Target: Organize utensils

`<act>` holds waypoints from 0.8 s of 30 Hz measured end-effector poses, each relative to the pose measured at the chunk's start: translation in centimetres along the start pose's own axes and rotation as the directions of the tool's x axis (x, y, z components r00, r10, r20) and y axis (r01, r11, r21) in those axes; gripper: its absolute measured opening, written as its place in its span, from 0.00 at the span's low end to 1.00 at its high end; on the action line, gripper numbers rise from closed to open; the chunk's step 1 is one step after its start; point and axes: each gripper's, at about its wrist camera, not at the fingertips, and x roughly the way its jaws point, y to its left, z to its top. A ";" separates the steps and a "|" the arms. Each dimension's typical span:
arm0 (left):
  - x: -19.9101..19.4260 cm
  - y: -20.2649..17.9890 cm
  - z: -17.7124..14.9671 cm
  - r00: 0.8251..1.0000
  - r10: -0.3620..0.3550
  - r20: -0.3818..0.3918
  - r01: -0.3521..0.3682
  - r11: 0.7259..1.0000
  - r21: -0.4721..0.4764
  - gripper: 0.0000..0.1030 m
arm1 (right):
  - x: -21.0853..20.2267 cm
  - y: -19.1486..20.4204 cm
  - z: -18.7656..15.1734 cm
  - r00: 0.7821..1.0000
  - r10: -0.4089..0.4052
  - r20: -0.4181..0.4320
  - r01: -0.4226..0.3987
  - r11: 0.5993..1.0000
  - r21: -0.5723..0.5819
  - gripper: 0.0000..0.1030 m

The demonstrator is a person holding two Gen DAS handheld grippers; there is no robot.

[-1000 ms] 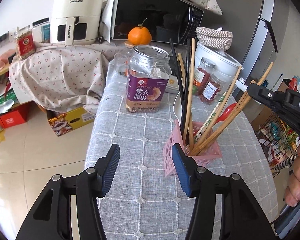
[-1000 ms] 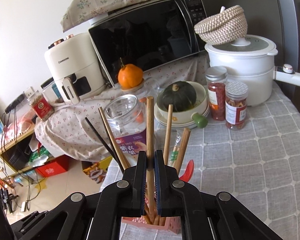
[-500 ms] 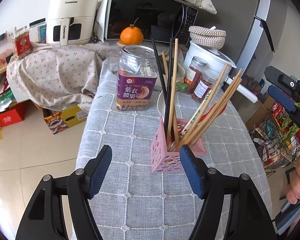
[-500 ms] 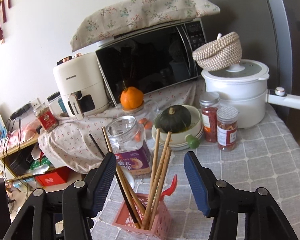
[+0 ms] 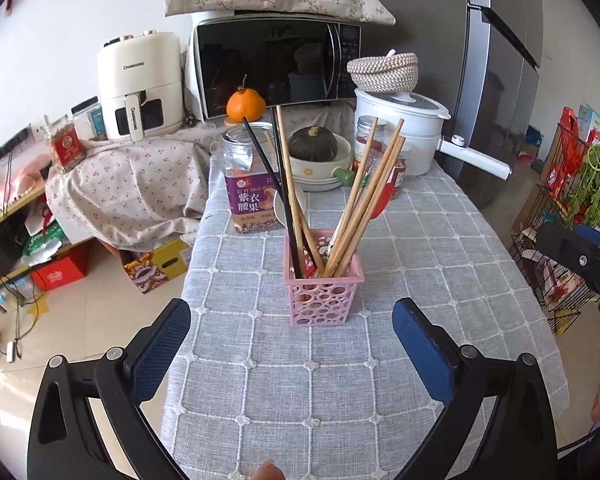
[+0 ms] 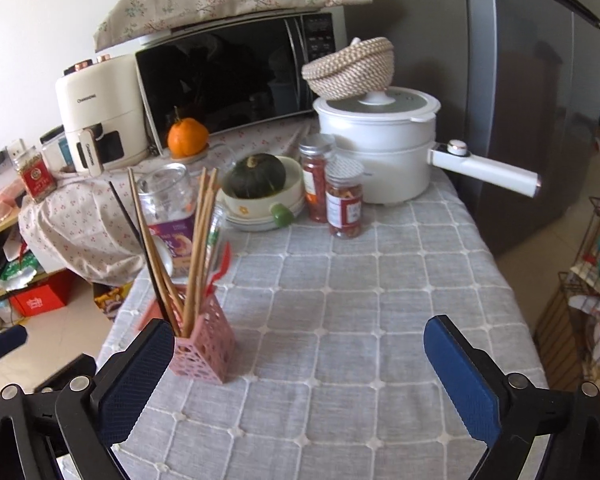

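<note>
We're holding both tools released w/ nothing in them: the left gripper (image 5: 292, 344) is hanging spread wide over the tablecloth (image 5: 440, 248), jaws either side of the pink holder (image 5: 322, 292) but well short of it; the right gripper (image 6: 298, 364) is likewise gaping, its left pad just beside the holder in its own view, not touching as far as we can tell.

The utensils are sitting in that holder: wooden chopsticks (image 5: 364, 196) fanning right, black chopsticks (image 5: 272, 184) leaning left, plus a red spoon (image 6: 220, 268) poking out low. Nothing loose is showing on the cloth, so we're judging the job as about done.

Risks from here: the holder is light and top-heavy w/ long sticks leaning outward, so a pad clipping a stick tip or the basket wall is likely to tip it. It's also standing nearer the left table edge than the right, so a shove that way could send it toward the floor.

Around it: cashew jar (image 5: 250, 184) right behind, then bowl w/ squash (image 5: 314, 144), two spice jars (image 6: 332, 200), white pot (image 6: 380, 148) w/ long handle, woven basket (image 6: 350, 68) on its lid. Microwave (image 5: 276, 64), air fryer (image 5: 140, 84) and orange (image 5: 246, 106) are further back. Those jars are crowding any reach past the holder; the near cloth is giving us room.
</note>
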 end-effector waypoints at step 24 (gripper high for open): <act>-2.0 -3.0 -0.6 1.000 0.004 0.024 -0.004 1.000 -0.001 0.99 | -1.3 -1.8 -1.9 0.993 -0.113 -0.032 0.112 0.993 -0.042 0.99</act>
